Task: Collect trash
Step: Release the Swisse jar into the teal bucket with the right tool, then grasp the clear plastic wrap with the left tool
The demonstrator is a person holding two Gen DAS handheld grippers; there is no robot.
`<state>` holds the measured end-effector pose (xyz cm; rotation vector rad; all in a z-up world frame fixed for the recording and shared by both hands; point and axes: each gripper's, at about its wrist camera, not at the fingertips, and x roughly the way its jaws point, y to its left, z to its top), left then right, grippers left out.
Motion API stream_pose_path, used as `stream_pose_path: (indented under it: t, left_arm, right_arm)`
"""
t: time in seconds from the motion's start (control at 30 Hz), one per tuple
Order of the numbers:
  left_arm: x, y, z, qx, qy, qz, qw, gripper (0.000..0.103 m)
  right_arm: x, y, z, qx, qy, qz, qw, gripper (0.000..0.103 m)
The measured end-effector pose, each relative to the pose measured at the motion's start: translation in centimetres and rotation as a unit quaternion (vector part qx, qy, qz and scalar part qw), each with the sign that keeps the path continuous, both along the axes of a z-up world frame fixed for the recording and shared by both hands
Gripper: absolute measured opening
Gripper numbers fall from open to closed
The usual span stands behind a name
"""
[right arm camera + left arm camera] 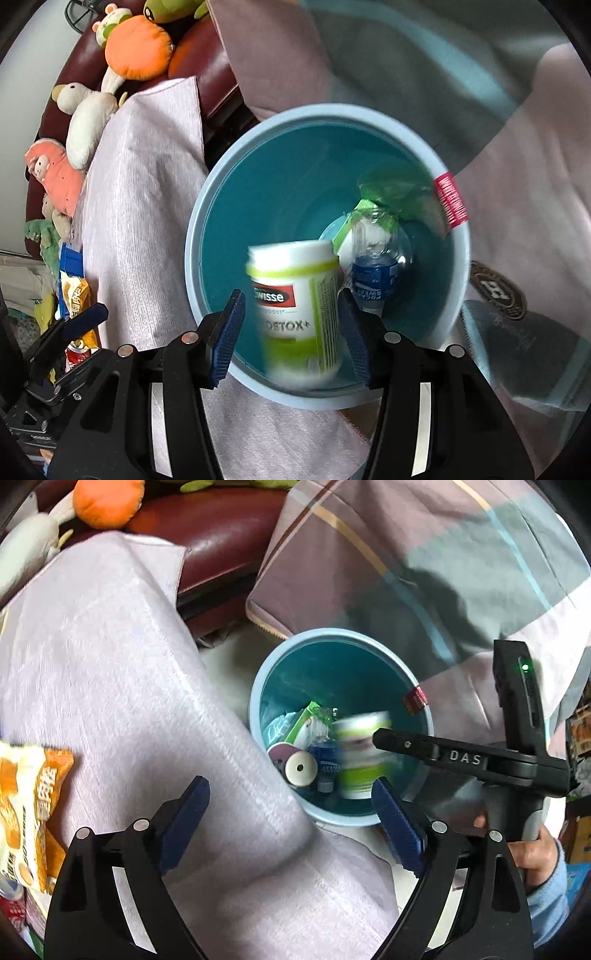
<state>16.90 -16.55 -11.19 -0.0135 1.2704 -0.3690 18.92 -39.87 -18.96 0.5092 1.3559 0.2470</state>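
while a pale pink cloth point(122, 686) drapes the raised surface left of the blue bin point(207, 236), soft toys point(136, 51) crowd a dark red sofa point(221, 531) beyond and a patterned quilt point(424, 554) lies behind the rim. snack packets point(26, 805) rest on the cloth near the left gripper point(291, 823), whose fingers are spread wide over cloth and bin edge with nothing between them. the right gripper point(291, 332) tilts down over the bin mouth; a blurred white-and-green supplement bottle point(299, 314) sits between its fingers, and i cannot tell whether they pinch it. a crushed water bottle point(376, 269) and wrappers point(306, 720) lie inside.
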Motion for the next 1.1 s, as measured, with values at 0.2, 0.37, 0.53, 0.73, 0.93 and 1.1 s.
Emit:
stream_pose_path:
  t: [0.2,0.37,0.53,0.73,0.93,1.1]
  left_arm:
    - [-0.9,1.4,0.6,-0.013,-0.003,0.009,0.9999,0.090]
    - [-2.0,2.8,1.3,-0.020,-0.009,0.017,0.9996,0.090]
    - [-3.8,4.4,2.0,-0.029,-0.014,0.030,0.9990,0.090]
    - [-6.6,7.3,3.5,-0.041,-0.030,0.052,0.9973,0.090]
    - [-9.3,11.1,5.2,-0.046,-0.052,0.085,0.9940,0.092]
    - [-11.6,15.0,5.6,-0.047,-0.060,0.119,0.9899,0.093]
  right_arm:
    - [-0.3,1.0,0.9,-0.010,-0.003,0.006,1.000,0.057]
    - [-0.9,1.9,2.4,-0.018,-0.009,0.007,1.000,0.074]
    - [-1.8,2.9,3.8,-0.026,-0.012,0.009,1.000,0.075]
    - [-3.3,5.2,6.1,-0.035,-0.025,0.026,0.999,0.076]
    - [-5.1,8.8,8.6,-0.046,-0.045,0.062,0.996,0.079]
    - [-6.6,12.2,9.9,-0.053,-0.052,0.098,0.992,0.079]
